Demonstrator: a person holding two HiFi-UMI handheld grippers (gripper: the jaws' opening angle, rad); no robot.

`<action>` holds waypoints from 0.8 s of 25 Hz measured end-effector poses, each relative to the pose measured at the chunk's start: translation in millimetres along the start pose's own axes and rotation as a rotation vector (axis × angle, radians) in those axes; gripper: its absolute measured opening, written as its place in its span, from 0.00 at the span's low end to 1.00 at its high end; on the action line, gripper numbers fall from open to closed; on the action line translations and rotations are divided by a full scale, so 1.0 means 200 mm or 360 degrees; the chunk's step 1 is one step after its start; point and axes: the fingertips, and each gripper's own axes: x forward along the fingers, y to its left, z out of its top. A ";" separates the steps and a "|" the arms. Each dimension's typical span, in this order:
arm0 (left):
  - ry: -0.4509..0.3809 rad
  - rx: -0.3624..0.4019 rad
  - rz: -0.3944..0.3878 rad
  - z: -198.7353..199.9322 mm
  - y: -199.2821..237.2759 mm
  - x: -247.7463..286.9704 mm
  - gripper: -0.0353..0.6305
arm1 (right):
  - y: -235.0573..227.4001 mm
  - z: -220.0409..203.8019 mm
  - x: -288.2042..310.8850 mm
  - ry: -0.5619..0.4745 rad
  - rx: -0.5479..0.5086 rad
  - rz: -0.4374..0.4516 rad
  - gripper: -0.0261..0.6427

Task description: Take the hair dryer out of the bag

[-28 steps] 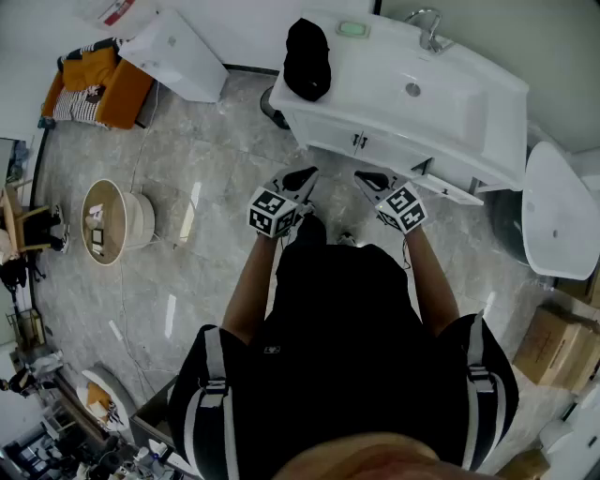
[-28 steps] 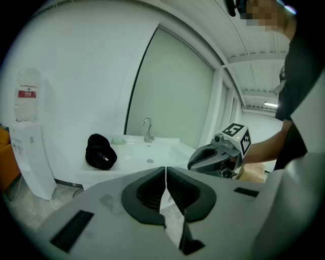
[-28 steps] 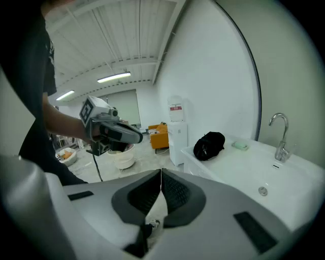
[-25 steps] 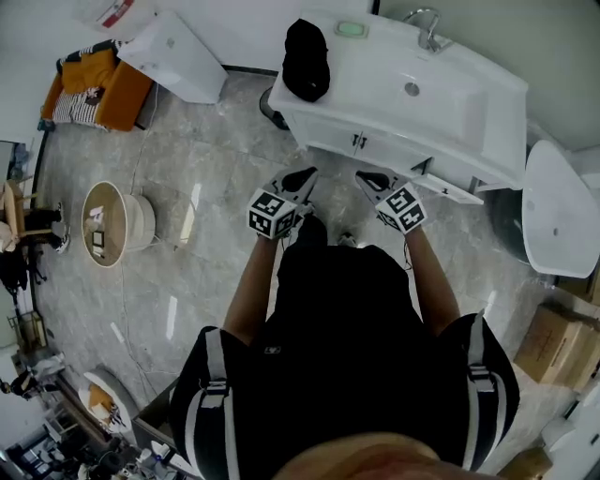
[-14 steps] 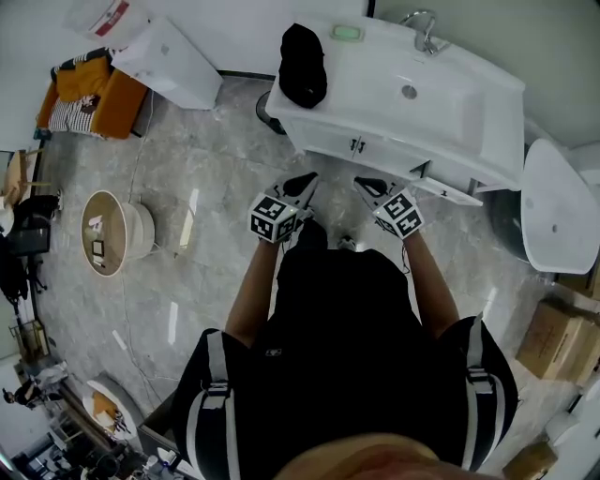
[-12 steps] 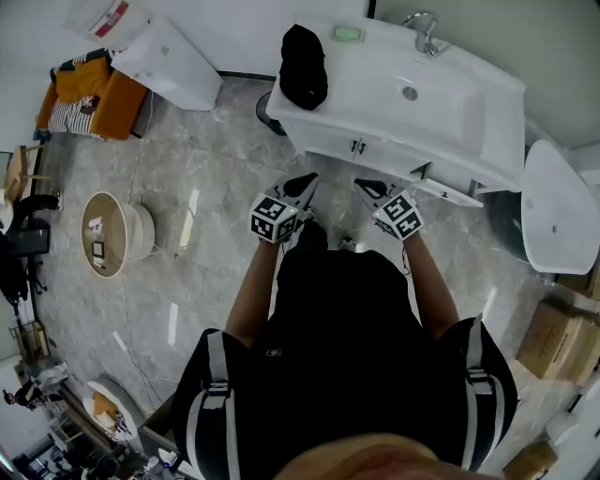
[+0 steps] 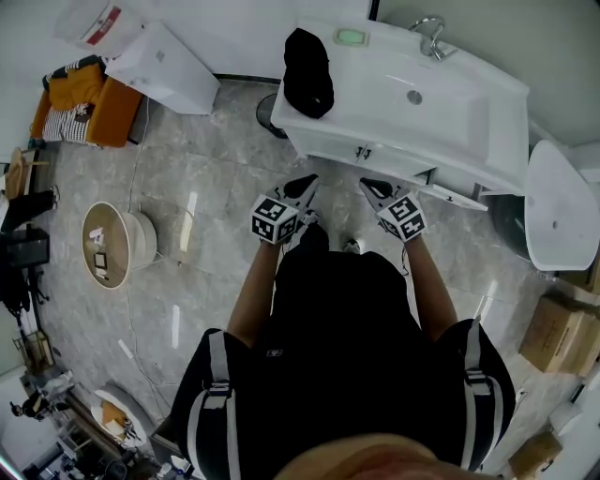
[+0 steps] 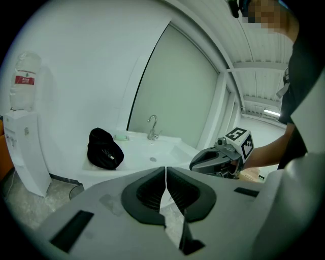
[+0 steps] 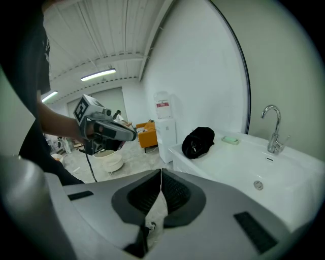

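Observation:
A black bag (image 7: 307,58) lies closed on the left end of the white vanity top (image 7: 375,80). It also shows in the left gripper view as the bag (image 8: 104,149) and in the right gripper view as the bag (image 9: 198,141). No hair dryer shows. My left gripper (image 7: 306,185) and right gripper (image 7: 370,187) hang side by side in front of the vanity cabinet, well short of the bag. Each is shut with nothing held, as seen on the left gripper (image 8: 165,168) and the right gripper (image 9: 161,171), whose pads meet.
The vanity carries a sink (image 7: 417,94), a faucet (image 7: 431,26) and a green soap dish (image 7: 351,37). A cabinet door (image 7: 450,192) stands ajar at the right. A water dispenser (image 7: 164,54), an orange chair (image 7: 80,98), a round tub (image 7: 112,246) and cardboard boxes (image 7: 553,337) stand around.
Both grippers have edged a little toward the vanity, still shut and empty. The head view has swung slightly. The bag has not moved.

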 end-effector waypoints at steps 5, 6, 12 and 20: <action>0.0007 0.0004 -0.0027 0.04 0.14 -0.01 0.08 | -0.04 0.06 0.10 0.0004 0.0031 -0.0049 0.13; 0.0009 0.0005 -0.0033 0.05 0.17 -0.01 0.08 | -0.04 0.08 0.12 0.0000 0.0034 -0.0056 0.13; 0.0022 0.0008 -0.0081 0.09 0.31 0.00 0.08 | -0.06 0.14 0.24 0.0020 0.0044 -0.0097 0.13; 0.0038 0.0005 -0.0147 0.10 0.46 0.00 0.08 | -0.08 0.19 0.37 0.0045 0.0068 -0.0148 0.13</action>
